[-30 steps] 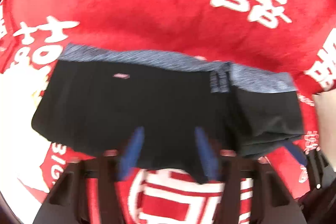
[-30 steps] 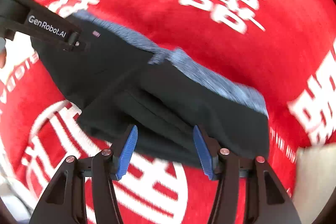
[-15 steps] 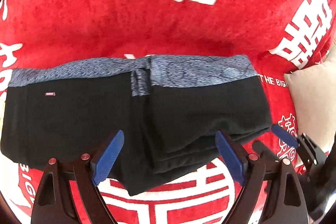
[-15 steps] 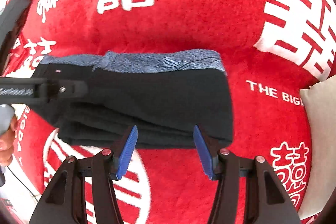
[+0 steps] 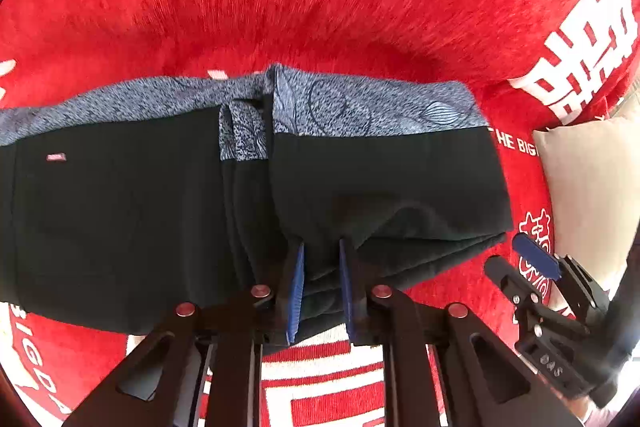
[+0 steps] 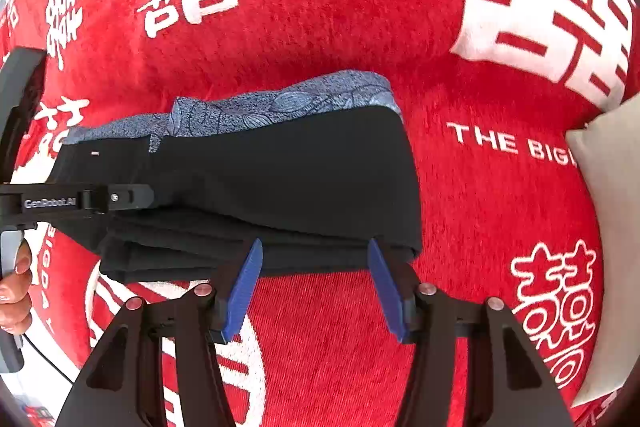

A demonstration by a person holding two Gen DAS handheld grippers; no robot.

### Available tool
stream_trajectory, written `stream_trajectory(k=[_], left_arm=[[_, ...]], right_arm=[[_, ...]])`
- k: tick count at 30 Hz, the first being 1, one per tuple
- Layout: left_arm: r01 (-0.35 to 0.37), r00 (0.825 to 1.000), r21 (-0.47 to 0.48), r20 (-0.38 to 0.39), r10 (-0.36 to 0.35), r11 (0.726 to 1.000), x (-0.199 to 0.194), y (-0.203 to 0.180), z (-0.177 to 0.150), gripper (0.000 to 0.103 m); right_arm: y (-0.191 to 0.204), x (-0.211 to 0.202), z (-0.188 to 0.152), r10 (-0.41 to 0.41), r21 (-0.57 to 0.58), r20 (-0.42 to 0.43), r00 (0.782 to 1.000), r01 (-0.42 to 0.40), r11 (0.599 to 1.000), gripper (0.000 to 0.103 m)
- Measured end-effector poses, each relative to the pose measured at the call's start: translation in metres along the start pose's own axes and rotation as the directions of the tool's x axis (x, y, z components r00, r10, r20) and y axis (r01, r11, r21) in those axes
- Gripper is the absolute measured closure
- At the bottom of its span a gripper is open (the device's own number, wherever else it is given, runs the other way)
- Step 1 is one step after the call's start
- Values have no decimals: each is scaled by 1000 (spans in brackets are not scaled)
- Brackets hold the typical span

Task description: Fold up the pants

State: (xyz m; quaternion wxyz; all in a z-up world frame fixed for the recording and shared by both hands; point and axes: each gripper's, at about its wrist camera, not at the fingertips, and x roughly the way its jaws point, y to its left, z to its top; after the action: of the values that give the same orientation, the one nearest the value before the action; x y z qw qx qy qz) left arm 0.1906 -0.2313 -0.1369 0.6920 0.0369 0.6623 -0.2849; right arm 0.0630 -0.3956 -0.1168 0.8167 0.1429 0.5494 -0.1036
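Black pants (image 5: 132,211) with a blue-grey patterned waistband (image 5: 368,107) lie folded on the red blanket, their right part stacked in layers. My left gripper (image 5: 320,267) is shut on the near edge of the folded layers, with fabric pinched between its blue pads. In the right wrist view the pants (image 6: 280,171) lie ahead. My right gripper (image 6: 316,267) is open, its blue fingertips at the near right edge of the stack, holding nothing. The left gripper's arm (image 6: 80,201) shows at the left of that view.
A red blanket (image 6: 360,7) with white characters covers the surface. A beige cushion (image 6: 612,227) lies at the right edge, also in the left wrist view (image 5: 588,195). The right gripper's tip (image 5: 536,259) sits close to the pants' right corner.
My left gripper has closed from wide open onto the near edge of the folded pants. My right gripper has stayed open and edged closer to the stack's right side.
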Motion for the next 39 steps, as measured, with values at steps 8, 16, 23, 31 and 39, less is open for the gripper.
stream_trajectory(k=[8,16,23,31,39], left_arm=[[-13,999,35,-32,14,999,-6,10,-33,86],[-72,997,59,21,71,996,-18,4,-45,84],[-119,986,86,124,108,989,-60,-5,-12,84],[-221,975,91,45,217,971,19,-31,15,84],[-256,966,33,38,254,966,38,-17,9,83]], right_arm=[[-14,-16,-5,-4,9,-2,1000,4,1000,45],[-33,-15,1,18,62,-14,1000,-17,998,45],[-58,2,56,70,132,1,998,-69,989,61],[-37,61,108,38,32,-77,996,-36,999,71],[-25,97,110,-62,-115,-109,992,49,992,71]])
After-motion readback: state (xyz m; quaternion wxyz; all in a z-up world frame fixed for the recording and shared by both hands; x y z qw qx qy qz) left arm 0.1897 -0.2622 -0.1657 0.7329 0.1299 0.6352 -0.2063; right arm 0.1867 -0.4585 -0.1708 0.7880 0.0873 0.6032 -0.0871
